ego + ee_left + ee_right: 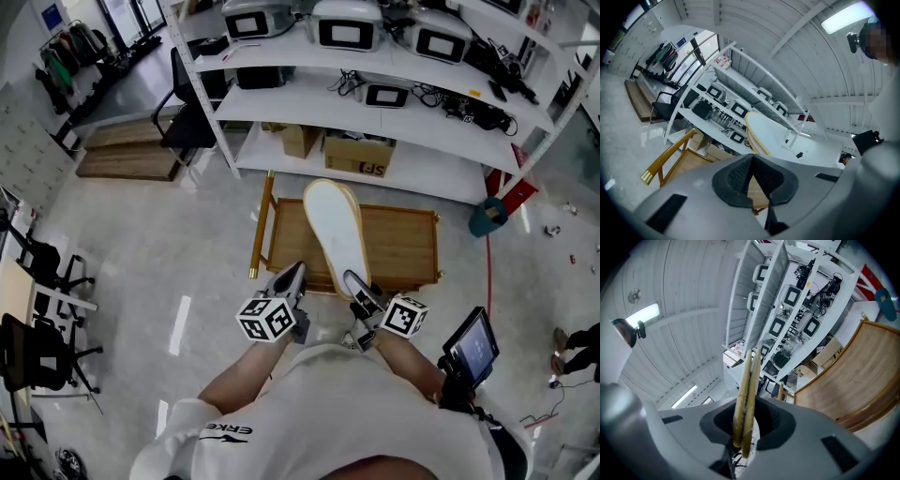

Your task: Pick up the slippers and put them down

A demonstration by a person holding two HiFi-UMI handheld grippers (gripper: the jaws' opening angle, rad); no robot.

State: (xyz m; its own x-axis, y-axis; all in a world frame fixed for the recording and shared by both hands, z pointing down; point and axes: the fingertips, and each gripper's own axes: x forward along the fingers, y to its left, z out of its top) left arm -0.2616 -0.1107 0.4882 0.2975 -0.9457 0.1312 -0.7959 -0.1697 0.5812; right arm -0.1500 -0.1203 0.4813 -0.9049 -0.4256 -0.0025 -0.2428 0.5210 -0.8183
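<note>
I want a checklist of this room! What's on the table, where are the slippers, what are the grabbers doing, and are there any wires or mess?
Surface: low wooden table with a gold-coloured rail; nothing seen on the part that shows.
Job's things: slippers pressed together, held up over the table, white side toward the head camera.
Clutter: cardboard boxes on the lowest shelf.
Grippers: right gripper shut on the slippers' near end; left gripper shut, nothing in it.
Cables: black tangle on the middle shelf; red cable on the floor.
Surroundings: white shelves with screen devices, office chairs at left, shiny floor.
</note>
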